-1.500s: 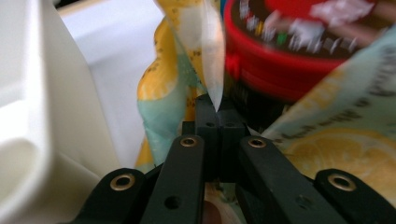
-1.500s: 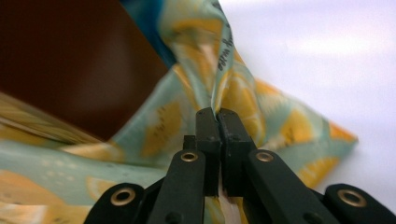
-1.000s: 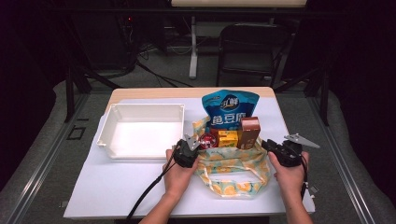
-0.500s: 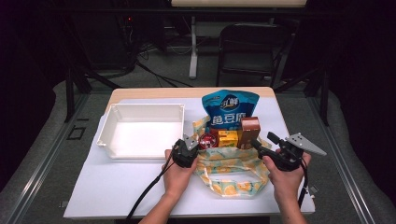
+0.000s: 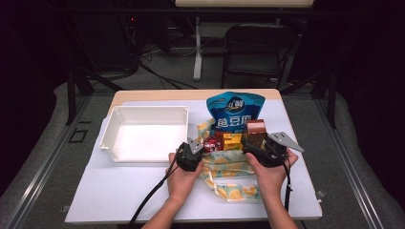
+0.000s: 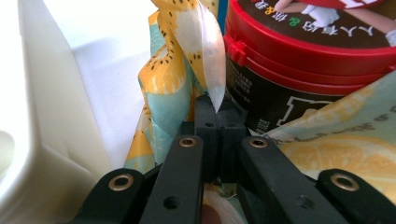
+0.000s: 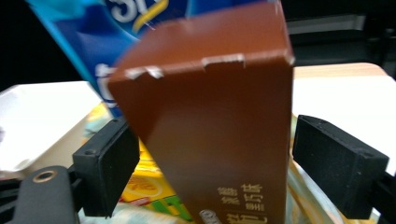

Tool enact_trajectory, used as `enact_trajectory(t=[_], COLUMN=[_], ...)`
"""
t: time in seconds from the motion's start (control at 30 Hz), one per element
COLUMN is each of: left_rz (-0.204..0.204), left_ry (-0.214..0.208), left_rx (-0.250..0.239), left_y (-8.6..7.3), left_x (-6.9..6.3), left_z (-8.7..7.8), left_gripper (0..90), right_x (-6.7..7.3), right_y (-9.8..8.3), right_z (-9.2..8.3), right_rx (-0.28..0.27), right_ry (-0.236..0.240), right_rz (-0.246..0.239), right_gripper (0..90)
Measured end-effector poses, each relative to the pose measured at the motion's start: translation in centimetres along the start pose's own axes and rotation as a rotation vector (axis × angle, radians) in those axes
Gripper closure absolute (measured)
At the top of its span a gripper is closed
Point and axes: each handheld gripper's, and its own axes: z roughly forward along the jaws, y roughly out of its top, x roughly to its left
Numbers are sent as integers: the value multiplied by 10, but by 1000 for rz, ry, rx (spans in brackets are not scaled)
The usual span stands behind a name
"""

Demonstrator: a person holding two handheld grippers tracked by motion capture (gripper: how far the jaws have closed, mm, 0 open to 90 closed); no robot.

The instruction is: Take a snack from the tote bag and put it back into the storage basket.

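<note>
From high up, a bag with orange fruit prints point(image 5: 229, 164) sits open on the table point(image 5: 119, 191), full of snacks: a big blue packet point(image 5: 235, 110) at twelve o'clock, a red-lidded jar point(image 5: 211, 143) at nine o'clock, and a brown box point(image 5: 254, 130) at three o'clock. A white tray point(image 5: 143, 131) waits just beside the bag, out at nine o'clock. The left gripper point(image 5: 197, 149) is at the bag's left edge, and the right gripper point(image 5: 252, 148) is at the brown box.

In the left gripper view, the jaws are squeezed tight on a fold of the bag's edge point(image 6: 205, 79), holding it still. The jar point(image 6: 313, 60) is at two o'clock, very near.

In the right gripper view, the jaws have just been opening and now stand wide. The brown box point(image 7: 210, 126) is between the pads point(image 7: 109, 161), but they do not press it.

It looks like unpacking time. Next, the right jaws should close on the box, lift it out, and carry it to the tray, while the left one holds the bag down
</note>
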Motion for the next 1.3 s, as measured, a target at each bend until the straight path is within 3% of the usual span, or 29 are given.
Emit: enact_trajectory(t=[0.13, 0.23, 0.4, 0.53, 0.67, 0.87, 1.1, 1.2, 1.3], left_rz=[-1, 0, -7, -31, -36, -58, -51, -53, -32], left_ry=[-2, -2, 20, 2, -50, -110, -177, -244, -280], left_rx=[-3, -5, -54, -122, -168, -229, -329, -342, -345], left_y=[0, 0, -2, -4, -7, -1, 16, 25, 32], left_x=[0, 0, 0, 2, 9, 8, -3, -8, -15], left_z=[-1, -1, -6, -14, -26, -47, -70, -75, -76], left_gripper=[898, 895, 843, 796, 682, 606, 448, 379, 324], right_x=[1, -1, -13, -20, -25, -28, -26, -24, -22], right_y=[-6, -3, 1, 10, 20, 30, 41, 45, 48], right_z=[5, 1, -7, -17, -27, -38, -52, -57, -62], right_rx=[-18, -30, -27, -56, -80, -100, -131, -149, -150], right_ry=[-45, -78, -56, -17, 17, 48, 69, 76, 78], right_rz=[-46, -69, -34, -7, 12, 31, 37, 42, 34], right_gripper=[297, 356, 368, 370, 370, 371, 372, 373, 373])
